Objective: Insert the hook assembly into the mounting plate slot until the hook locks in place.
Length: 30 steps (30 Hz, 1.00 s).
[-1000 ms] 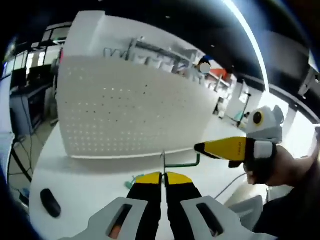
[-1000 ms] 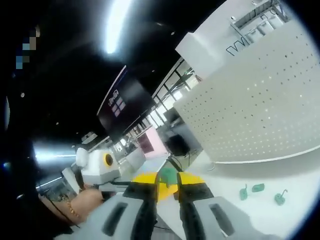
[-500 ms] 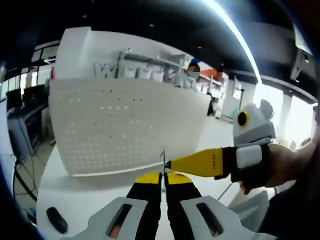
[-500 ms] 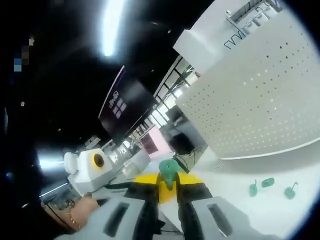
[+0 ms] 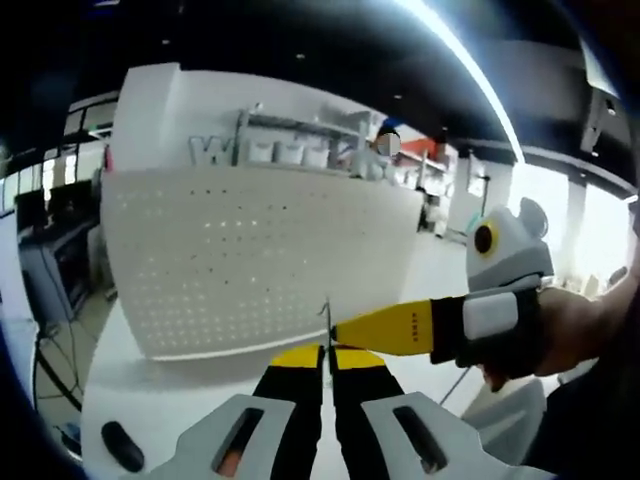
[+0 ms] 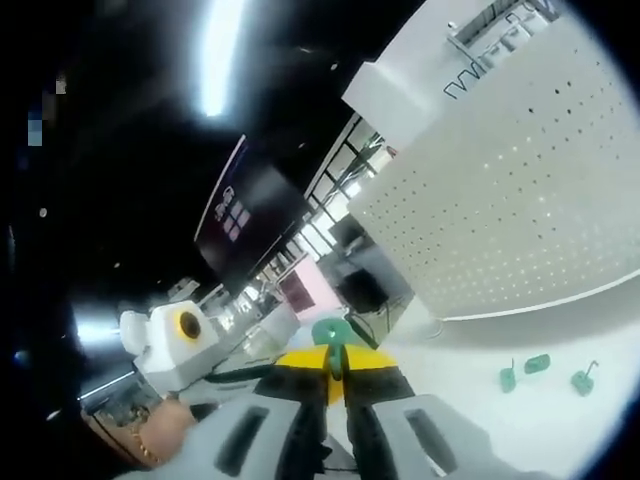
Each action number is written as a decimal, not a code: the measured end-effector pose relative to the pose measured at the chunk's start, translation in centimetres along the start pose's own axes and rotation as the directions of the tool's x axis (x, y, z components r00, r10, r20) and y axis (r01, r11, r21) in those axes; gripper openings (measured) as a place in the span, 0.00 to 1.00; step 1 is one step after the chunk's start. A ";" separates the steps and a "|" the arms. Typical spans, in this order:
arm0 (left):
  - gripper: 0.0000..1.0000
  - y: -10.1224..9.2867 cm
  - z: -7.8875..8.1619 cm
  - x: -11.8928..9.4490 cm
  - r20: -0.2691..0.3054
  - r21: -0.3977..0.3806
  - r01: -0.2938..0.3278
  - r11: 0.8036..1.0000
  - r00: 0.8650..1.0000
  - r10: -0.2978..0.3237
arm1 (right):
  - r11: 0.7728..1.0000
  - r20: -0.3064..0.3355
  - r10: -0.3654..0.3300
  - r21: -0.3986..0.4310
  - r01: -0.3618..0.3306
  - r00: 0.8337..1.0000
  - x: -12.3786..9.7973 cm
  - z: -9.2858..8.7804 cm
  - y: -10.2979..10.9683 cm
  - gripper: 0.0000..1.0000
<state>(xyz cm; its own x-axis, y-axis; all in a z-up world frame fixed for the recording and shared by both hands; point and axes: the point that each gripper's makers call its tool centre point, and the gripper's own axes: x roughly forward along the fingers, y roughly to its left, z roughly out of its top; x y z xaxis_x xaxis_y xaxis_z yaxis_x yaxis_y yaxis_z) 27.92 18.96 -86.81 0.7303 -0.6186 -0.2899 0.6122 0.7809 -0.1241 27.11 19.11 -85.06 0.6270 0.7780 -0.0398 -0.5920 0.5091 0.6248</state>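
While both hand-held grippers meet above the desk, the left hand-held gripper pinches the wire hook and the right hand-held gripper clamps its green base; the pegboard stands beyond, so the parts should be joined squarely first.

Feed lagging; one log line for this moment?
left gripper: shut on wire hook | right gripper: shut on green piece | pegboard: no hook inserted
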 end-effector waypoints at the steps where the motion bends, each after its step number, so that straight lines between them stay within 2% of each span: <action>1: 0.02 0.0 -0.1 0.0 -0.001 -0.003 -0.002 1.000 1.000 0.002 | 1.000 -0.001 -0.001 -0.002 0.001 1.000 0.0 0.0 0.0 0.01; 7: 0.03 0.1 -0.5 -0.1 -0.009 -0.025 0.007 1.000 1.000 -0.007 | 1.000 -0.022 -0.011 -0.005 0.011 1.000 0.1 -0.4 -0.2 0.00; 11: 0.08 -0.3 -0.8 -0.1 -0.017 -0.044 0.044 0.998 0.999 -0.044 | 1.000 -0.027 -0.015 0.008 0.015 1.000 0.0 -0.6 -0.4 0.00; 14: 0.19 -0.4 -1.2 -0.2 -0.032 -0.030 0.048 0.998 0.998 -0.049 | 1.000 -0.037 -0.012 -0.010 0.012 0.999 0.0 -0.7 -0.5 0.00; 21: 0.36 -0.9 -1.6 -0.4 -0.042 -0.025 0.086 0.996 0.995 -0.087 | 0.999 -0.063 -0.005 -0.052 0.001 0.998 0.0 -1.0 -0.3 0.00; 26: 0.48 -1.0 -1.9 -0.5 -0.050 -0.018 0.113 0.993 0.992 -0.114 | 0.999 -0.070 0.002 -0.052 -0.006 0.998 0.0 -1.2 -0.3 0.00; 30: 0.66 -1.2 -2.3 -0.7 -0.057 -0.046 0.146 0.988 0.987 -0.149 | 0.997 -0.092 0.015 -0.078 -0.023 0.996 0.2 -1.3 -0.2 0.00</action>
<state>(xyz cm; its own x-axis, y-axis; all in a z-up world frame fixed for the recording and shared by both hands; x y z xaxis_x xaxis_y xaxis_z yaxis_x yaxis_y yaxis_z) 25.98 18.68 -88.69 0.6127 -0.7219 -0.3216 0.6979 0.6852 -0.2085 26.65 19.65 -86.22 0.5686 0.8163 -0.1016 -0.6435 0.5184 0.5632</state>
